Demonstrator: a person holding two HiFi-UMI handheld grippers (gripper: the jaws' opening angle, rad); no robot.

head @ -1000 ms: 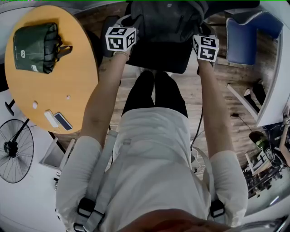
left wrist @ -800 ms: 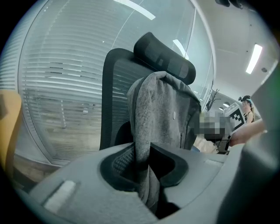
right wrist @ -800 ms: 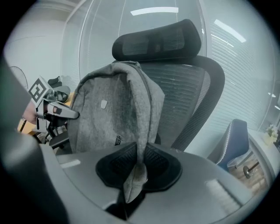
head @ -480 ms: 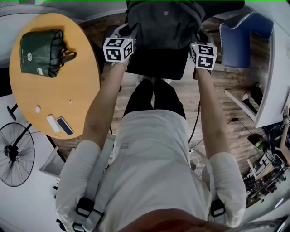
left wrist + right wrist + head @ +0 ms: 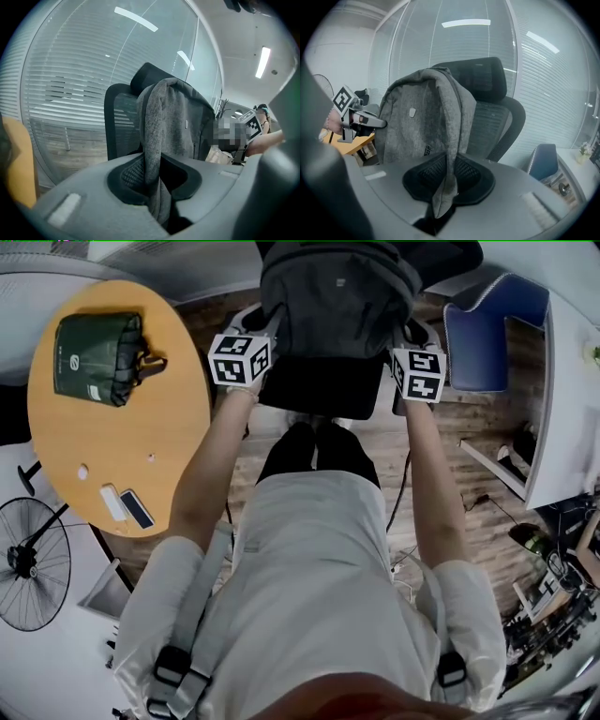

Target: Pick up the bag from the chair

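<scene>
A grey backpack (image 5: 337, 292) hangs over the seat of a black office chair (image 5: 328, 385) at the top of the head view. My left gripper (image 5: 255, 324) is shut on the bag's left shoulder strap (image 5: 152, 154), which runs down between its jaws. On the other side my right gripper (image 5: 405, 334) is shut on the right shoulder strap (image 5: 449, 173). In the right gripper view the backpack (image 5: 422, 122) stands upright in front of the chair back (image 5: 492, 117). Both marker cubes sit just below the bag in the head view.
A round orange table (image 5: 112, 399) at left carries a dark green bag (image 5: 98, 357) and small items near its edge. A blue chair (image 5: 487, 334) stands at right, a fan (image 5: 33, 559) at lower left. Glass walls with blinds lie behind the chair.
Both grippers have moved up in the head view with the backpack between them, and the bag now sits higher over the chair seat. The table and blue chair have shifted as the head moved.
</scene>
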